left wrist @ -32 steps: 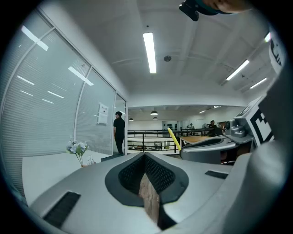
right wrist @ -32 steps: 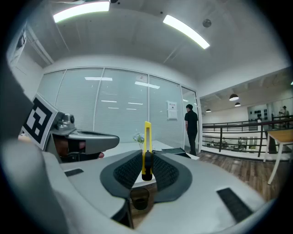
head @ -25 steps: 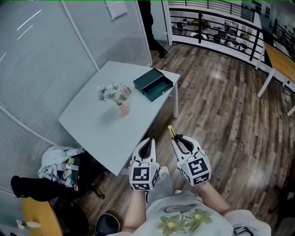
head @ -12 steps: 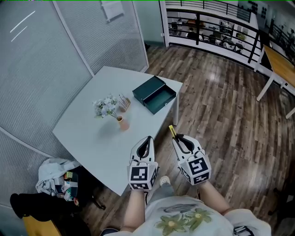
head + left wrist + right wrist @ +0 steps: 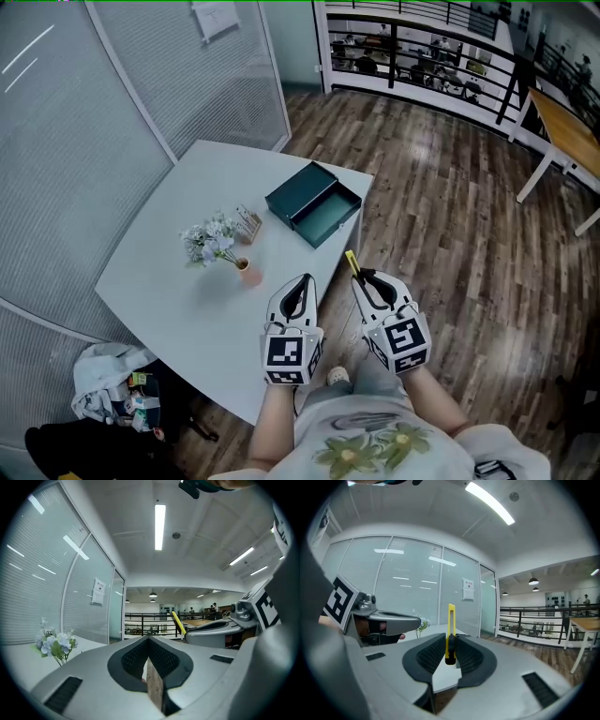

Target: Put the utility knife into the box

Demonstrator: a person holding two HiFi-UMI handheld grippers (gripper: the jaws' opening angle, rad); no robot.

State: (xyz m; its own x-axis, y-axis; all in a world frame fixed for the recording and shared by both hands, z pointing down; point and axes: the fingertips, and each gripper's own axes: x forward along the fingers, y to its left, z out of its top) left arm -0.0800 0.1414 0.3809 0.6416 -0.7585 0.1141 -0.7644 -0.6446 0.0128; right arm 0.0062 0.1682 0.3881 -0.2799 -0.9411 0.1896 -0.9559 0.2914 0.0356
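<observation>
Now the right gripper (image 5: pixel 367 279), clenching the utility knife (image 5: pixel 351 264), is drawing nearer the open box (image 5: pixel 314 204) on the table (image 5: pixel 169 253), the left gripper (image 5: pixel 300 286) riding alongside closed, empty.

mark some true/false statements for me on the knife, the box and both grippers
1. The right gripper has its jaws shut on the yellow utility knife. True.
2. A vase of flowers stands on the table, left of the box in the head view. True.
3. The box is closed. False: it lies open.
4. The left gripper holds a pen. False: its jaws are together with nothing between them.
</observation>
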